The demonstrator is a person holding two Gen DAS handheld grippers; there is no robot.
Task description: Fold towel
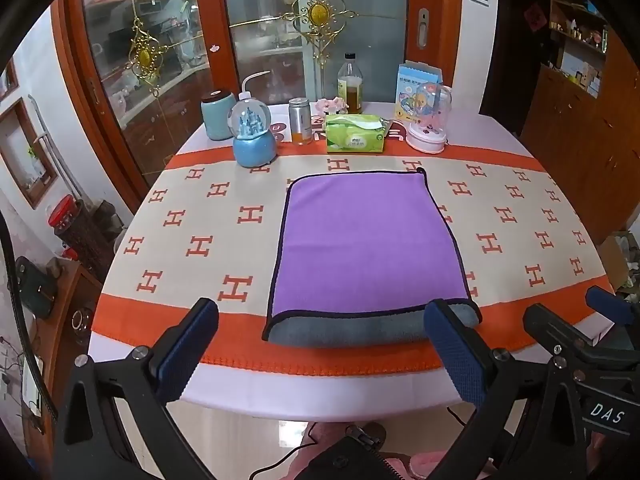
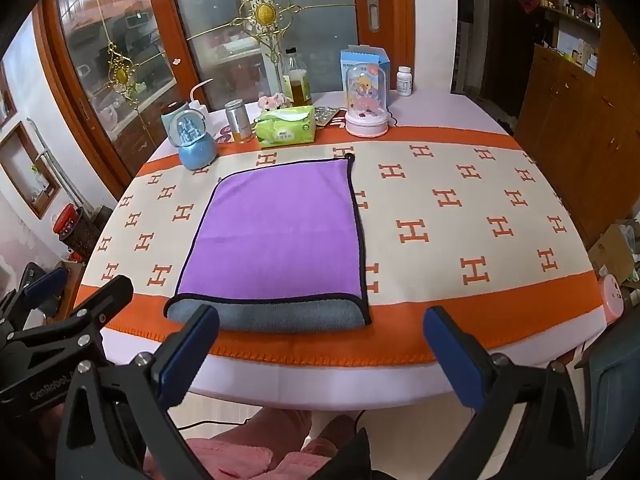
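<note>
- On the table (image 1: 248,392), over an orange-bordered cloth (image 1: 200,220) patterned with H letters, a purple towel (image 1: 368,240) lies flat with a dark trimmed edge.
- Towel state: already folded; the grey underside (image 1: 352,330) shows as a rolled band along the near edge, resting on the orange border.
- Towel position: near the middle of the cloth, clear of the objects at the far edge.
- Left gripper (image 1: 320,356): fingers spread wide apart, holding nothing, hovering off the near table edge; the right-hand pad (image 1: 456,356) overlaps the towel's near right corner in view, contact cannot be confirmed.
- Right gripper (image 2: 320,356): fingers spread wide apart, holding nothing, positioned just beside the left gripper, to the right of the towel.
- Far edge row: blue snow globe (image 1: 254,136), teal jar (image 1: 218,116), metal can (image 1: 301,120), green tissue pack (image 1: 354,134), oil bottle (image 1: 350,86), domed figurine (image 1: 430,118), blue box (image 1: 414,80).
</note>
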